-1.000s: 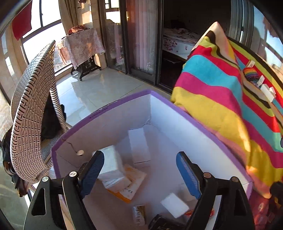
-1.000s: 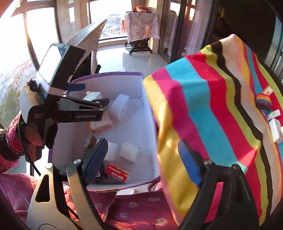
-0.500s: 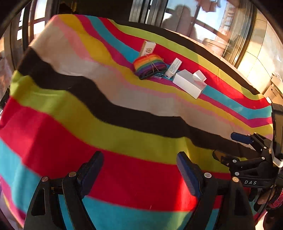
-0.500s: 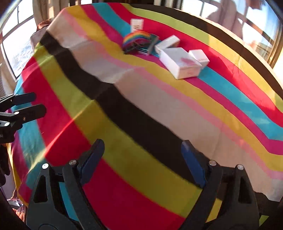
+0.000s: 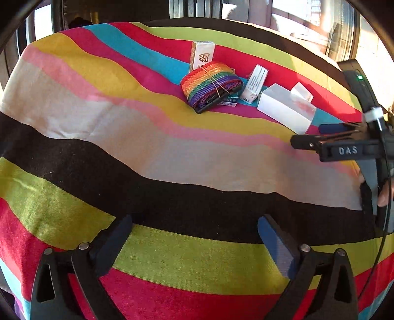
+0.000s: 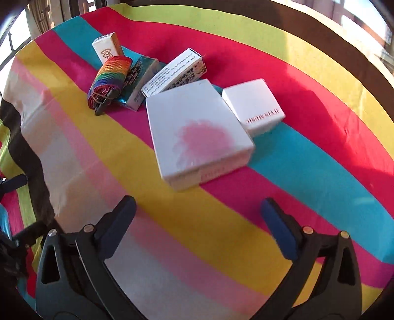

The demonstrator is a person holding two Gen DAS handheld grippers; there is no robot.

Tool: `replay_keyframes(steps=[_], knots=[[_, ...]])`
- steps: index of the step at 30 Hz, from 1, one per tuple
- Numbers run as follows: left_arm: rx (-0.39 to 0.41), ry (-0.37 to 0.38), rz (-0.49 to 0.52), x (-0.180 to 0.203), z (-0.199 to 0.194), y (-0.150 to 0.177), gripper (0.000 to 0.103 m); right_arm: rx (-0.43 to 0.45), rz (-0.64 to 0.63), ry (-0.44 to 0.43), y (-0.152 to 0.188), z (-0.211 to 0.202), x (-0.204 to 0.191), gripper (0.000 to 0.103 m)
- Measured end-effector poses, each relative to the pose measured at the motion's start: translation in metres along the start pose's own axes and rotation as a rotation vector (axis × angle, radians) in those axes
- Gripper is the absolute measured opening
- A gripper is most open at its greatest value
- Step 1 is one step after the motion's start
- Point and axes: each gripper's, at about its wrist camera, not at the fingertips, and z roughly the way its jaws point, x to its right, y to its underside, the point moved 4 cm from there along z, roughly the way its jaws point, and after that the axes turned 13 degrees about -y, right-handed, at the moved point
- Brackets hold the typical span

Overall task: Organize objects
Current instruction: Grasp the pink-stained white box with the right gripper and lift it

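White raised letters "DAS" stand on the black plastic body of the right tool (image 5: 320, 136). Print on the small white cardboard boxes (image 6: 253, 107) is too blurred to read.

Home: striped cloth (image 5: 172, 152) on table, sunlit windows (image 5: 307, 17) behind.

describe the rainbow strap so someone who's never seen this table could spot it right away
On the striped cloth a small cluster of boxes sits toward the far side. At the cluster's left end, in front of a slim orange and white box and against a teal box, lies the rainbow strap. It is the only soft, non-box item: a folded band of rainbow webbing held by a thin elastic.
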Motion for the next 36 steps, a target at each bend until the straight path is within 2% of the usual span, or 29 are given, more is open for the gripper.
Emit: replay_keyframes(steps=[5, 8, 9, 10, 13, 18, 21, 24, 29, 33, 36], knots=[[0.000, 0.001, 0.000, 0.003, 0.001, -0.002, 0.103, -0.025, -0.033, -0.023, -0.030, 0.019, 0.000, 0.103], [0.000, 0.001, 0.000, 0.003, 0.001, -0.002, 0.103, -0.015, -0.048, -0.031, -0.031, 0.018, -0.002, 0.102], [0.000, 0.002, 0.000, 0.003, 0.002, -0.002, 0.103, -0.001, -0.055, -0.035, -0.028, 0.014, -0.005, 0.090], [0.000, 0.001, 0.000, 0.003, 0.001, -0.002, 0.103, 0.019, -0.052, -0.032, -0.024, 0.006, -0.007, 0.073], [0.000, 0.000, 0.001, 0.004, 0.002, -0.002, 0.103, 0.017, -0.003, -0.005, 0.006, -0.016, -0.016, 0.073], [-0.001, -0.005, 0.000, 0.003, 0.002, -0.001, 0.103, 0.068, 0.029, 0.016, 0.079, -0.063, -0.036, 0.073], [-0.001, -0.008, -0.001, 0.003, 0.002, -0.001, 0.103, 0.091, 0.062, 0.043, 0.107, -0.082, -0.035, 0.073], [-0.007, -0.013, -0.007, 0.003, 0.002, -0.001, 0.103, 0.096, 0.077, 0.062, 0.113, -0.094, -0.037, 0.073], [-0.020, -0.011, 0.002, 0.005, 0.006, -0.007, 0.103, 0.110, 0.074, 0.081, 0.112, -0.090, -0.041, 0.073], [-0.043, 0.029, 0.082, 0.012, 0.025, -0.035, 0.103, 0.111, 0.076, 0.081, 0.109, -0.084, -0.039, 0.074], [-0.037, -0.013, 0.133, 0.016, 0.045, -0.068, 0.103, 0.111, 0.079, 0.078, 0.108, -0.083, -0.038, 0.074]])
